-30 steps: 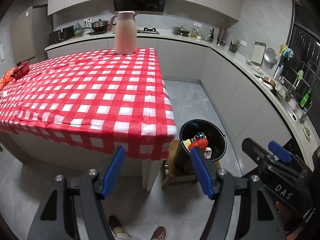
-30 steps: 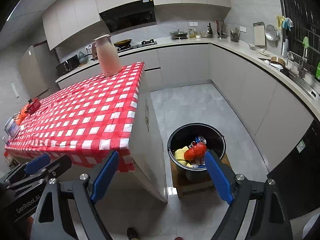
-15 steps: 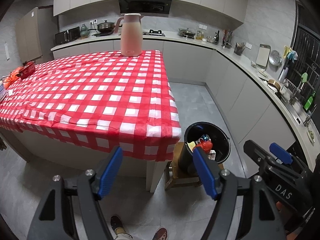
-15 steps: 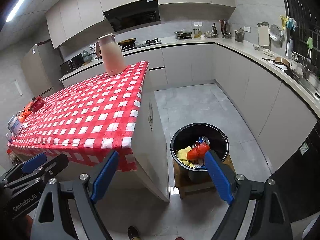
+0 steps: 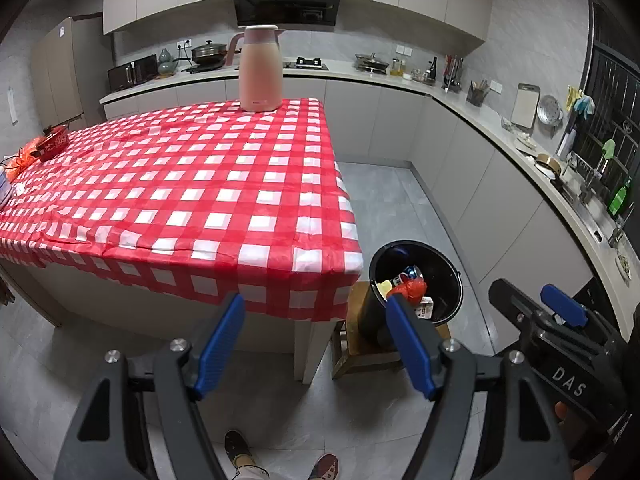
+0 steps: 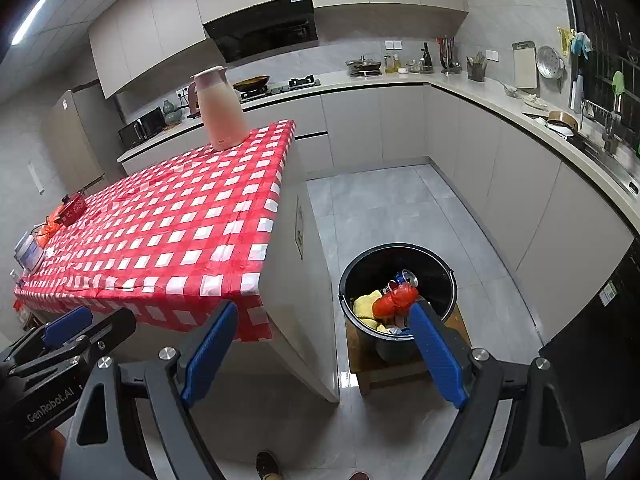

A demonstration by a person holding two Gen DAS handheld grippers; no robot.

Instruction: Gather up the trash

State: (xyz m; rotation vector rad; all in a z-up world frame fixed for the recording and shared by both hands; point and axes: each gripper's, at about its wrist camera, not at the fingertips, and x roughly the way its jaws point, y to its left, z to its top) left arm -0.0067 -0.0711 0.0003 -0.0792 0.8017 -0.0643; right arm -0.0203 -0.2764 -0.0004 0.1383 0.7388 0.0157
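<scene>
Both the left gripper (image 5: 314,338) and right gripper (image 6: 322,344) hang spread wide, holding nothing. The black bin (image 6: 440,276) beside the table (image 5: 180,184) holds a red bag (image 6: 394,300), a can (image 6: 406,278) and what looks like yellow wrapping (image 6: 366,306).

– Any writing to read here?
– White letters "DAS" on the black body of the right gripper (image 5: 564,312), seen from the left wrist.
– And elsewhere?
– "GenRobot.AI" in white on the black body of the left gripper (image 6: 66,326), seen from the right wrist. Other labels are too small.
</scene>
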